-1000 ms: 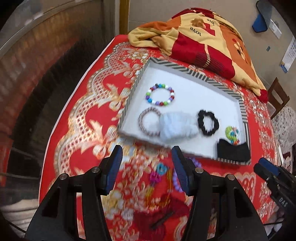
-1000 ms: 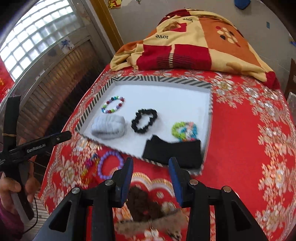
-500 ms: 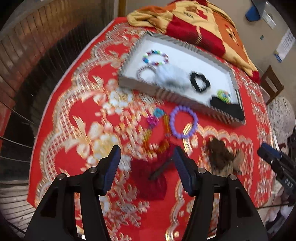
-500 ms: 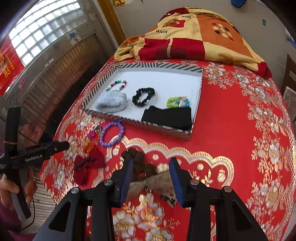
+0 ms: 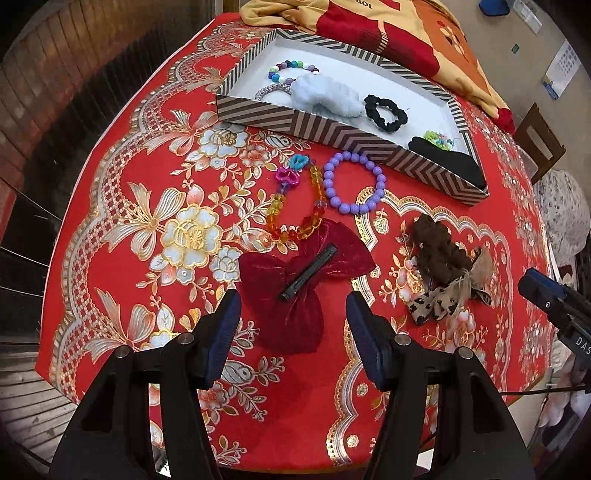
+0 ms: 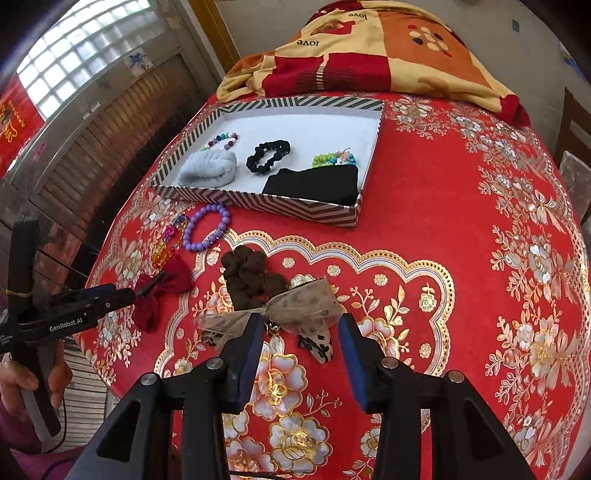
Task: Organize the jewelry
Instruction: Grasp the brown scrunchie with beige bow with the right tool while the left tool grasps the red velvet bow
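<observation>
L gripper is held wide open over the red bow (clip up), prob. for pickup. R gripper, open and empty, is poised at the leopard bow; tray at 12.

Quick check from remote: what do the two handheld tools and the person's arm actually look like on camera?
Both are black plastic frames with silver pivot screws and dark blue padded fingers. The left tool, seen from the right wrist camera, has white "GenRobot.AI" lettering, an upright black handle with a rubber band, and a thin black cable. A magenta sleeve shows below the hand.

Glass-block window, pale wall
</observation>
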Tool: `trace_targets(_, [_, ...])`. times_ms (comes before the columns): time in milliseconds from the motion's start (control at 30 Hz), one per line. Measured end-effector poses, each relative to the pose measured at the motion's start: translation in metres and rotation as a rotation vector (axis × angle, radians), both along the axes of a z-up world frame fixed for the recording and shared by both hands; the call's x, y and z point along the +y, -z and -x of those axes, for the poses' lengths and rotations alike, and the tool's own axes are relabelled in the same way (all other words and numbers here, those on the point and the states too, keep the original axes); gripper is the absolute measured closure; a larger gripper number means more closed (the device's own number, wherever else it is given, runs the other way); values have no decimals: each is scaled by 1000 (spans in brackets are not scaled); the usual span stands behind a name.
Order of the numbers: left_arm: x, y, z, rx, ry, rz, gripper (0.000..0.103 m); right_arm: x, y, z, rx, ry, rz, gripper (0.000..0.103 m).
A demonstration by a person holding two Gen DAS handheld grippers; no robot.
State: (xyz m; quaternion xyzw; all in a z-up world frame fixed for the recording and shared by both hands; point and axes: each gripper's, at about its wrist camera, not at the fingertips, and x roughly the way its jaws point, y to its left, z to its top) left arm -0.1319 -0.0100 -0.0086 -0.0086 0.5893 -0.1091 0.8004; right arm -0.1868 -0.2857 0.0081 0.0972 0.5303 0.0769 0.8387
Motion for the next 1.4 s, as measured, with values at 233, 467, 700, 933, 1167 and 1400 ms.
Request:
trace_targets(233, [-7,1,3,-1,12,-12,44,0,-1,0,0,-5,-4,62])
trace_targets(467, [-10,0,3,-4,10,-20,44,1,0,-1,5,-18,-17,50])
trace_targets(700, [-11,2,4,3,-3,-34,44,2,0,-2,6,-39,-35,47])
trace_targets(933, [-4,6,7,25,-16,-4,44,0,3,-2,17,-39,-38,47])
trace_targets(1167, [-1,9,2,30,-2,12,44,5,0,-2,11,-55,-25,46])
trace_targets(1400, [-8,20,-12,46,26,26,44,5,1,-5,20,-52,-8,46])
